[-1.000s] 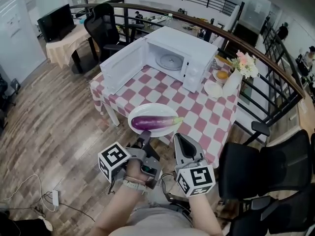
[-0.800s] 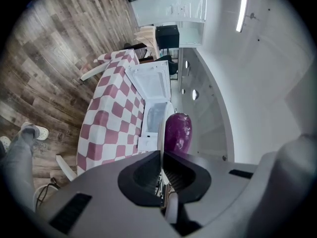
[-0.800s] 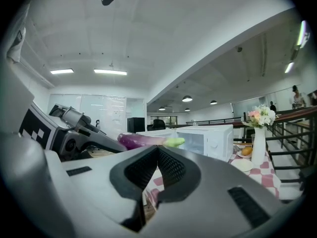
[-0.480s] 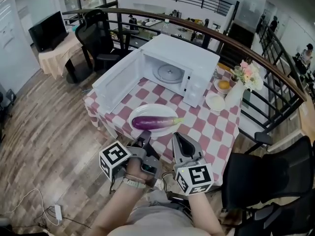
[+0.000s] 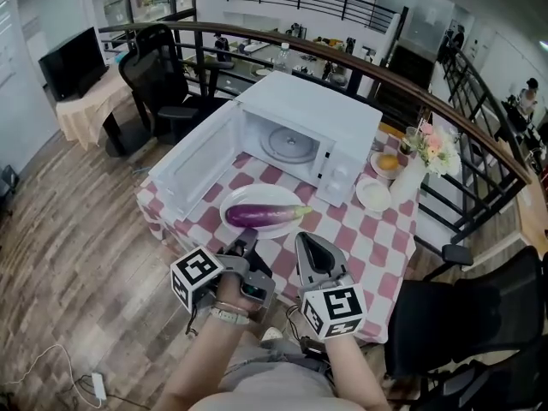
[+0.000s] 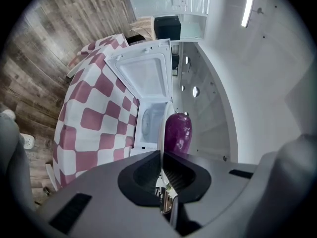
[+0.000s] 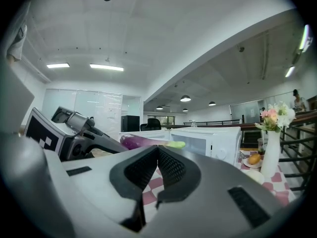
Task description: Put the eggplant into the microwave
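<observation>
Eggplant (image 5: 264,216) lies on a white plate (image 5: 257,192) in front of the microwave (image 5: 342,118), whose door (image 5: 193,168) stands open, presumably to receive it. The left hand-held gripper (image 5: 246,247) and right hand-held gripper (image 5: 310,251), both pressed together and empty, hover just short of the plate. Checkered counter (image 5: 377,229); wood floor (image 5: 77,229).

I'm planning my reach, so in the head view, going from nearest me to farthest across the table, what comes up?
Eggplant on its white plate → open microwave → wooden railing.
</observation>
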Demonstrator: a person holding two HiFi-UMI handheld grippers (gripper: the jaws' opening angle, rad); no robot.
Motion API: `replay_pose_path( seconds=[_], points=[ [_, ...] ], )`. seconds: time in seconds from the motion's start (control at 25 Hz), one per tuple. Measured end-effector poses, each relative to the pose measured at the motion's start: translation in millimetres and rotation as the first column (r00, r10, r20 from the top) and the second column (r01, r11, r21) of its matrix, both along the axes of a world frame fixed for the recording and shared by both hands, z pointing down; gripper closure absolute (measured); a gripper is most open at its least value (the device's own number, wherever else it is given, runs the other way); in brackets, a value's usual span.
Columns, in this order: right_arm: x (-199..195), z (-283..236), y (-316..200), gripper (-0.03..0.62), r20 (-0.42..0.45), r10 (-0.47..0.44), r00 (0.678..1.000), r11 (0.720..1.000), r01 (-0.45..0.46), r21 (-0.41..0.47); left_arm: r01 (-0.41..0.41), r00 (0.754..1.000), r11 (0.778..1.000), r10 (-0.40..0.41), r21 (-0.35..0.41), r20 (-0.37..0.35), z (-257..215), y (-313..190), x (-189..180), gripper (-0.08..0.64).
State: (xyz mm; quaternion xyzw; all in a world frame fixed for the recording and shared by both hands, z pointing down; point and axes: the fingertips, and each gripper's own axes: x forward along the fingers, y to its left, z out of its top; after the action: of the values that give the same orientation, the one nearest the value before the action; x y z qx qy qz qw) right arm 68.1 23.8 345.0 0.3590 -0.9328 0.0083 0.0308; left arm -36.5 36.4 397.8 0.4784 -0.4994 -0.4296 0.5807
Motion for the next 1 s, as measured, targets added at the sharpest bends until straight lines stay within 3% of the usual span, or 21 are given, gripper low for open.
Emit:
replay_pose_path(
  seconds=[0.36, 1.0],
  points=[
    [-12.4, 6.4, -32.2, 0.568, -0.018, 0.036, 0.999, 0.999, -0.037, -0.013, -0.035, 0.999, 0.999, 0.035, -0.017, 0.005, 5.0, -38.8, -18.7, 0.543],
    [-39.6, 38.7, -113.2, 0.568, -0.057, 0.170, 0.984, 0.982, -0.174, -0.073, -0.183, 0.983, 0.978, 0.185, -0.096, 0.017, 51.5, -153.7, -54.3, 0.543]
  ],
)
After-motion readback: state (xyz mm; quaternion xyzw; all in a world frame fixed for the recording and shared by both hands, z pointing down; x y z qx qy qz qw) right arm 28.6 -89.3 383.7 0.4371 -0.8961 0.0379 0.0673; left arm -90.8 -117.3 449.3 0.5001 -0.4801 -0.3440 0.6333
